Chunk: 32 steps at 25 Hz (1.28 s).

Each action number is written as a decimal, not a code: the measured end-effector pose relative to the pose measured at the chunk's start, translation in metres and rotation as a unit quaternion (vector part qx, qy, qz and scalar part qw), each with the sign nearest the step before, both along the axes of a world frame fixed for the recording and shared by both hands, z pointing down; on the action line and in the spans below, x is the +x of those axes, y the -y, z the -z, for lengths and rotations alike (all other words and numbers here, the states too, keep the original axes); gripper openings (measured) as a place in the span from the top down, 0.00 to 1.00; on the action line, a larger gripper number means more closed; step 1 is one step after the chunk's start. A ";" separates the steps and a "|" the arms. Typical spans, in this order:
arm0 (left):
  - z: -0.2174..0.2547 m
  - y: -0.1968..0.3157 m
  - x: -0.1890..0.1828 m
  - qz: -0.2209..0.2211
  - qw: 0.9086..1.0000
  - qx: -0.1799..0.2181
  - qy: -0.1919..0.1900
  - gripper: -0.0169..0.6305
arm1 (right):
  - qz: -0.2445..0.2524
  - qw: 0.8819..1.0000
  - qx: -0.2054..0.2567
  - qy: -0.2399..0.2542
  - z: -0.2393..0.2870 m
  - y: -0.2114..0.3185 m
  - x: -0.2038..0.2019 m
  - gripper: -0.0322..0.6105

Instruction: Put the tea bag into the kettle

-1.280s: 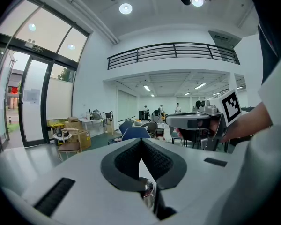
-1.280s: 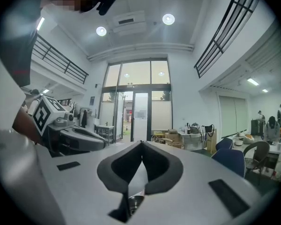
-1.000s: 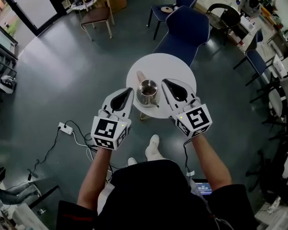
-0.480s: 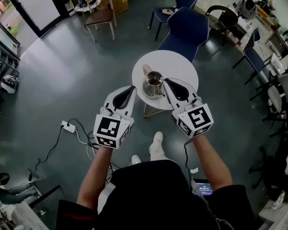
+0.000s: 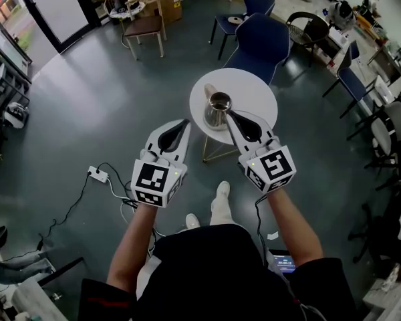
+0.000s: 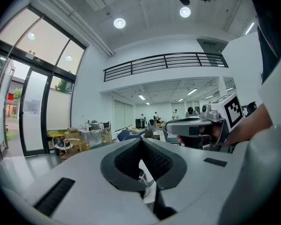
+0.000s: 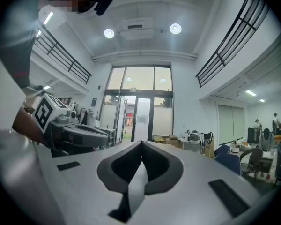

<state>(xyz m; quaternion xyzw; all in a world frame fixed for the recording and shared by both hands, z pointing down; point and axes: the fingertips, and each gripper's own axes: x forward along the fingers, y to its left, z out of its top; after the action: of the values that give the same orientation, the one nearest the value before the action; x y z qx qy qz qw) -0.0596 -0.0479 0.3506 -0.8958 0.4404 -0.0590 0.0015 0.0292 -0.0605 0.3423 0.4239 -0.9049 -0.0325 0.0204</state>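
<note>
A metal kettle (image 5: 218, 110) stands open-topped on a small round white table (image 5: 254, 92). A small tan object (image 5: 210, 91) lies against its far side; it is too small to tell whether it is the tea bag. My left gripper (image 5: 184, 122) is shut and empty, held left of the table over the floor. My right gripper (image 5: 228, 113) is also shut and empty, its tip just right of the kettle. In the left gripper view the closed jaws (image 6: 141, 139) frame a sliver of the kettle (image 6: 141, 177). The right gripper view shows its closed jaws (image 7: 142, 142) holding nothing.
A blue chair (image 5: 260, 42) stands just beyond the table, with more chairs and desks at the right. A wooden chair (image 5: 147, 25) is at the back left. A white power strip (image 5: 97, 174) with cables lies on the floor left of my feet (image 5: 220, 199).
In the head view the table and kettle have shifted up and to the right, away from me. Both grippers keep the same shut pose.
</note>
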 end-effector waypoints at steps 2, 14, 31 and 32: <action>0.003 -0.011 -0.007 0.001 1.000 0.002 -0.003 0.95 | -0.001 1.000 0.003 -0.002 0.003 -0.011 -0.006 0.92; 0.012 -0.071 -0.036 -0.012 1.000 0.014 -0.015 0.95 | -0.015 1.000 0.015 -0.005 0.017 -0.073 -0.035 0.92; 0.016 -0.094 -0.030 -0.019 0.999 0.020 -0.020 0.95 | -0.027 0.999 0.021 -0.003 0.018 -0.100 -0.031 0.92; 0.016 -0.095 -0.027 -0.019 0.999 0.020 -0.019 0.95 | -0.026 0.999 0.021 -0.003 0.019 -0.101 -0.028 0.92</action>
<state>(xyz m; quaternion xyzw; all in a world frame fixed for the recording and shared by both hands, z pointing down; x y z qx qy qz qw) -0.0867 0.0471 0.3341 -0.9046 0.4248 -0.0330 0.0125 0.0009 0.0405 0.3234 0.4477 -0.8926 -0.0521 0.0148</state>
